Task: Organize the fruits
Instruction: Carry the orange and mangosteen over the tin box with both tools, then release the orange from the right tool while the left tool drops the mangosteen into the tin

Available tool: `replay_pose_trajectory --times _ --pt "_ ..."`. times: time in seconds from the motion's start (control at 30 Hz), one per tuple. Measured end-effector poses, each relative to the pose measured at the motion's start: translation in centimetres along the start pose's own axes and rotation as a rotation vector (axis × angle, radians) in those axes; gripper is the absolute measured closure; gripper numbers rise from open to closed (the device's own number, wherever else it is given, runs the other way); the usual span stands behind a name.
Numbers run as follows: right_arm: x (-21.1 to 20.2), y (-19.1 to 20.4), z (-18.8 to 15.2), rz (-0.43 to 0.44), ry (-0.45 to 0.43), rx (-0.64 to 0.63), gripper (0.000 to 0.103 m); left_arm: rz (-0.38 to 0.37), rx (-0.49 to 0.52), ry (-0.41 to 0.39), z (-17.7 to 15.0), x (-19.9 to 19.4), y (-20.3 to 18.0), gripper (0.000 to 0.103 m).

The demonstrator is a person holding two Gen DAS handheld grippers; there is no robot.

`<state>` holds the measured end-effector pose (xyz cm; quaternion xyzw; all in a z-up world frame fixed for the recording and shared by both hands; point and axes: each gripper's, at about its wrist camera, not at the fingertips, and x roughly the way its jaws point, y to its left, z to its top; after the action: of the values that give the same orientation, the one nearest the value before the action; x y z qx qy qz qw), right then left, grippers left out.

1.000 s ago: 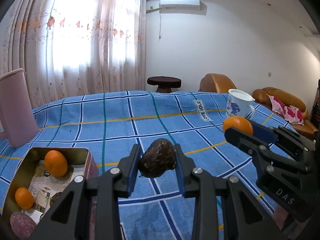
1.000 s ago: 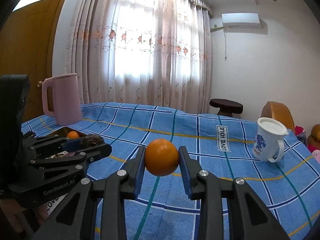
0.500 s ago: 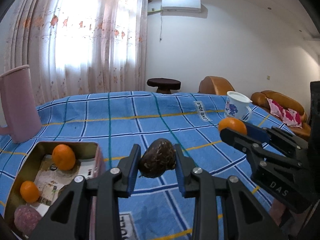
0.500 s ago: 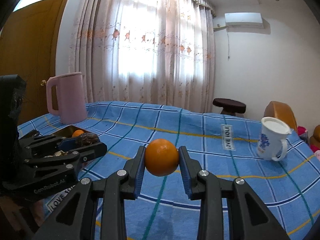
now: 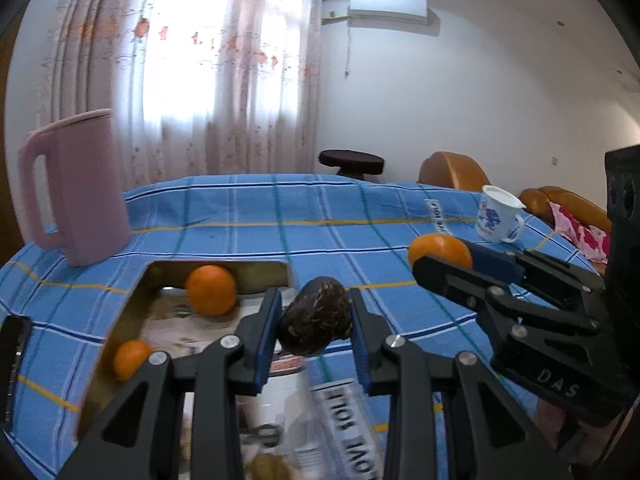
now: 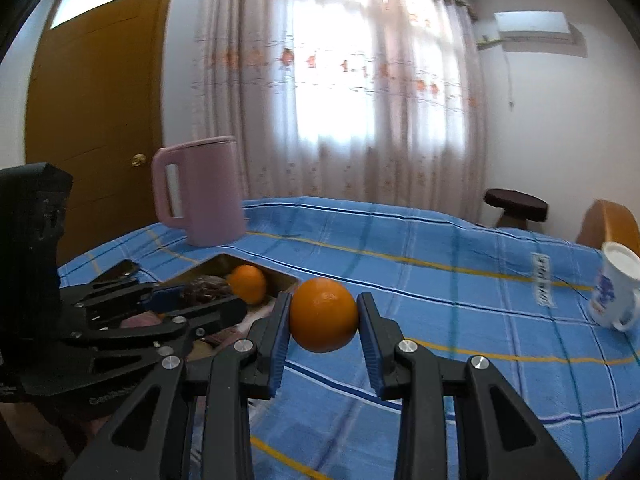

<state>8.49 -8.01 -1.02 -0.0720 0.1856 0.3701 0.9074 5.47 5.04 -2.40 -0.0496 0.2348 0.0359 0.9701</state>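
My left gripper [image 5: 314, 322] is clenched on a dark brown, rough-skinned fruit [image 5: 316, 320]; both blue pads press its sides and it is carried clear of the surface. It hangs above the near right part of the open metal tin [image 5: 120, 312], which sits on the desk covered by a blue plaid cloth [image 5: 280, 216].

My right gripper [image 6: 323, 316] is clenched on an orange [image 6: 323, 315], held between both pads above the cloth, just to the right of the tin's far right corner. In the left wrist view this gripper enters from the right, with the orange at its tip.

Contents of the tin, as visible:
- one large orange [image 5: 211, 290] against the far wall;
- one smaller orange [image 5: 130, 358] near the left wall;
- printed paper lining the bottom;
- further items at the near end, too blurred to identify.

Other items on the desk:
- a pink jug [image 5: 76, 192] stands upright beyond the tin's far left corner, apart from it;
- a white mug [image 5: 498, 220] with a blue print stands upright at the far right, well apart from the tin.

Behind the desk are a curtained window, a dark round stool [image 5: 351, 160] and a brown sofa [image 5: 560, 204].
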Motion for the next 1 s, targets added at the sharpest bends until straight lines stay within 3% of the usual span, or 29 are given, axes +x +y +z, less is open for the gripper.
replay_pose_trajectory --times 0.57,1.0 --pt "3.5 6.9 1.4 0.131 0.043 -0.089 0.068 0.119 -0.057 0.04 -0.7 -1.3 6.8 0.069" --pt "7.0 8.9 -1.2 0.186 0.228 -0.122 0.068 0.123 -0.088 0.123 -2.2 0.0 8.6 0.068"
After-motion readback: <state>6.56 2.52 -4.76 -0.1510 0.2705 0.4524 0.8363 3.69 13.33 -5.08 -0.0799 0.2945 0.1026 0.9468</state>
